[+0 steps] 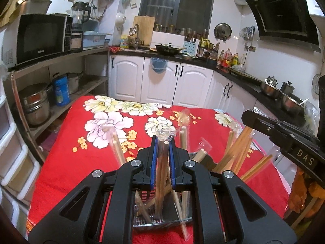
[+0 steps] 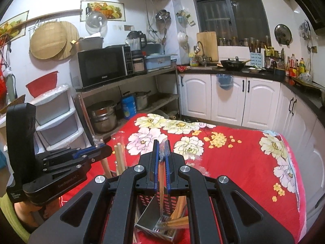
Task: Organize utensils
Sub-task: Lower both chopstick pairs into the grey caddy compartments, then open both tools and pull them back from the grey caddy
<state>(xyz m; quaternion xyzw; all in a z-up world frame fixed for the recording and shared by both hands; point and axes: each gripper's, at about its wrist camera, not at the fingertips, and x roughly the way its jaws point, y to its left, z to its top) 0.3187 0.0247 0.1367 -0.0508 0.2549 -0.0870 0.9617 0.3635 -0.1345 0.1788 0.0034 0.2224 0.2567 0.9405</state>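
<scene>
Left wrist view: the left gripper [image 1: 162, 158] has its 2 blue-padded fingers [image 1: 153, 162] drawn in on a wrapped pair of chopsticks [image 1: 161, 162], held upright, the clear wrapper end sticking out just beyond the fingertips. Directly below the jaws sits the metal utensil holder [image 1: 148, 217] on the red floral cloth [image 1: 97, 162]; several more wrapped chopsticks [image 1: 237, 154] lean in it, fanning out to the right of this gripper. The right gripper [image 1: 284, 140] shows at the far right edge of this view, close to that leaning bundle. Right wrist view: the right gripper [image 2: 161, 162] is likewise clamped on 1 wrapped pair [image 2: 161, 174], its lower end pointing down into the holder [image 2: 148, 219], which appears divided by a metal partition; which compartment the pair is entering cannot be told. The left gripper [image 2: 87, 154] stands just beside, to the left. Risks, as judged: both tools work over 1 small holder, so a collision between them could tip it or scatter the leaning sticks. The slick wrappers may let a pair slide through the pads. A release made before the tip is seated could send the pair onto the cloth. The soft cloth gives the holder an unsteady footing.
</scene>
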